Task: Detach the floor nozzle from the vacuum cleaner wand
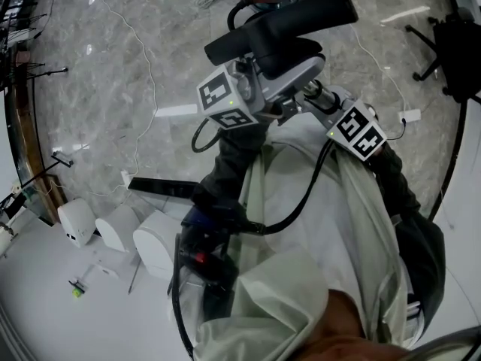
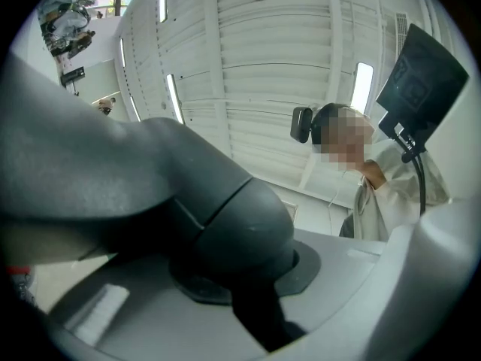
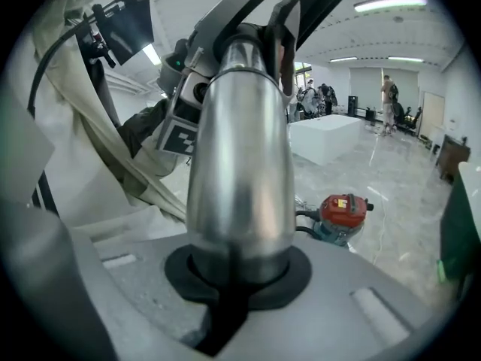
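**Mia:** What is closest to us?

**Ben:** The person's pale coat. Both tools are held up in front of it.

**Mia:** What is the right one doing?

**Ben:** The right hand-held gripper has its two jaws squeezed tight on the shiny wand. The tube runs up and away from the jaws.

**Mia:** And the left one?

**Ben:** The left hand-held gripper has its jaws pressed on the dark grey neck of the floor nozzle. It points up, so you see the ceiling behind it.

**Mia:** Where is the nozzle?

**Ben:** Up in the air, above the floor. It sits on the far end of the wand and is not off yet. From the head view it is the long black bar at the top, just past both tools.

**Mia:** What is farther away?

**Ben:** A red machine stands on the shiny grey floor, with a black hose beside it. Well behind it stands a white table.
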A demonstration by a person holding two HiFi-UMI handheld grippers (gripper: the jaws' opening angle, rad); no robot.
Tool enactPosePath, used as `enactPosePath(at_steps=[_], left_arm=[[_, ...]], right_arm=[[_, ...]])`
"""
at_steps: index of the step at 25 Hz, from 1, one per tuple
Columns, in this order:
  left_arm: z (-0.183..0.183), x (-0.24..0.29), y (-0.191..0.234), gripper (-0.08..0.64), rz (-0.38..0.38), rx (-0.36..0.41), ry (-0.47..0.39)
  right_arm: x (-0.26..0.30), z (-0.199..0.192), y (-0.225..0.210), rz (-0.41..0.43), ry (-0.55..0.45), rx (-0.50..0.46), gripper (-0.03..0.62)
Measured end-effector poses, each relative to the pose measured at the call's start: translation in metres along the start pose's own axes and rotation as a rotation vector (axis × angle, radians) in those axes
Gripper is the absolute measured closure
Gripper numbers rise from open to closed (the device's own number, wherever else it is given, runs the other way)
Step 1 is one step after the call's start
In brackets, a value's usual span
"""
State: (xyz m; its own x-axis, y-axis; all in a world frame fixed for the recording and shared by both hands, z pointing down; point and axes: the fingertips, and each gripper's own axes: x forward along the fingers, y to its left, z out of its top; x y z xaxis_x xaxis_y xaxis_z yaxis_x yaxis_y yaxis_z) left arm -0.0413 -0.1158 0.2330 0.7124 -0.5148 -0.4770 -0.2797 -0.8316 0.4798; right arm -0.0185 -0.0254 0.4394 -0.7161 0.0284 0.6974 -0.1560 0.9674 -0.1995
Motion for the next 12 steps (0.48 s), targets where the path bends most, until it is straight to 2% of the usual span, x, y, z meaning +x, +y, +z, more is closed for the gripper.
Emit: enactPosePath(at_steps=[2, 6, 12], left_arm=[[0.0, -0.002, 0.0, 0.486, -0.004, -0.003, 0.003], [-0.001, -0.004, -0.018, 0.485, -0.126, -0.002, 0.035], [-0.002, -0.008, -0.047, 0.485, -0.297, 0.037, 0.052]], right_arm=[[0.001, 0.0, 0.0, -0.011, 0.005, -0.006, 0.554], [0.001, 0.001, 0.01, 0.043, -0.003, -0.05, 0.554], [-0.006, 0.003, 0.028, 0.216, -0.032, -0.107, 0.554]])
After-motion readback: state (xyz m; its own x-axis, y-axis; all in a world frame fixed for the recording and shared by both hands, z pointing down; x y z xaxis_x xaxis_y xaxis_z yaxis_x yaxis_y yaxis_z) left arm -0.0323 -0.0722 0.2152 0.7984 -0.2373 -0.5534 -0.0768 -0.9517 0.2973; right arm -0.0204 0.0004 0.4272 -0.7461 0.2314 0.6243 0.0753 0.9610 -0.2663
